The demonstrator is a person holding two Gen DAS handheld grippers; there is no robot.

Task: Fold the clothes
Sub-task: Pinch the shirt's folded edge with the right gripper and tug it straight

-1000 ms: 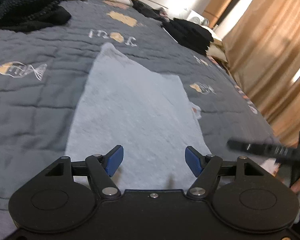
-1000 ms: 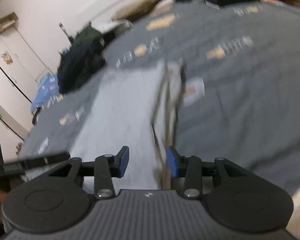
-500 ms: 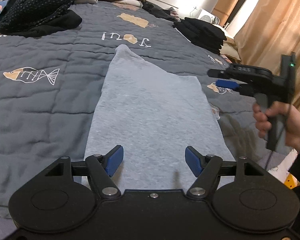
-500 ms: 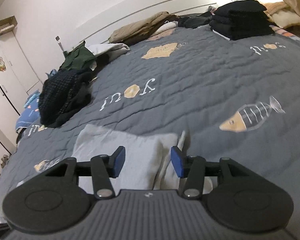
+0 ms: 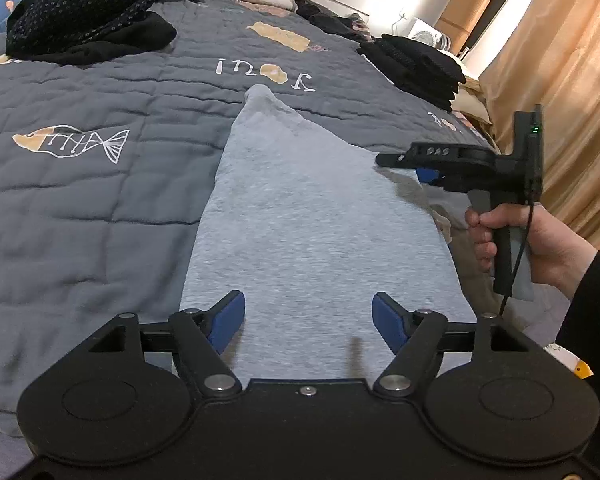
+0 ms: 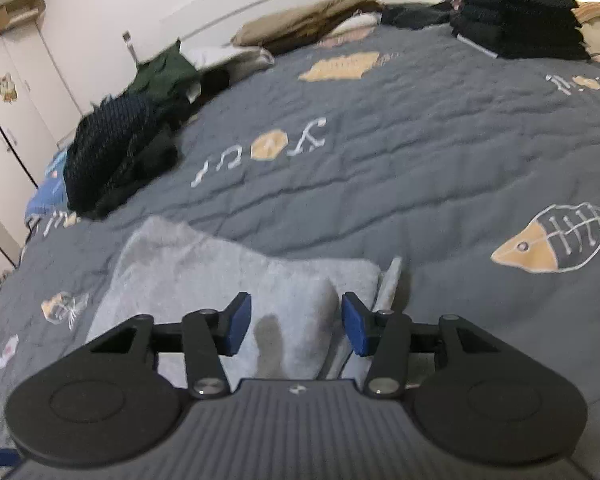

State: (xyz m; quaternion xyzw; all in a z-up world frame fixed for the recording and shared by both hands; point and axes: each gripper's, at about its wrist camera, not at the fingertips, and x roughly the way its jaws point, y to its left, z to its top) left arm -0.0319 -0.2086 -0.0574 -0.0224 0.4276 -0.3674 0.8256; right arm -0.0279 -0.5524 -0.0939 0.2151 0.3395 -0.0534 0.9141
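A grey garment (image 5: 312,232) lies flat on the dark quilt (image 5: 84,200), running toward 12 o'clock. Left gripper (image 5: 308,316) hovers over its near end, jaws wide apart – empty. Right gripper (image 6: 296,322), at 3 o'clock, also gapes – holding nothing

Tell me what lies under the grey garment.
The grey folded garment lies flat on the dark grey quilted bedspread with fish prints. Whatever quilt pattern or layers sit beneath it are covered.
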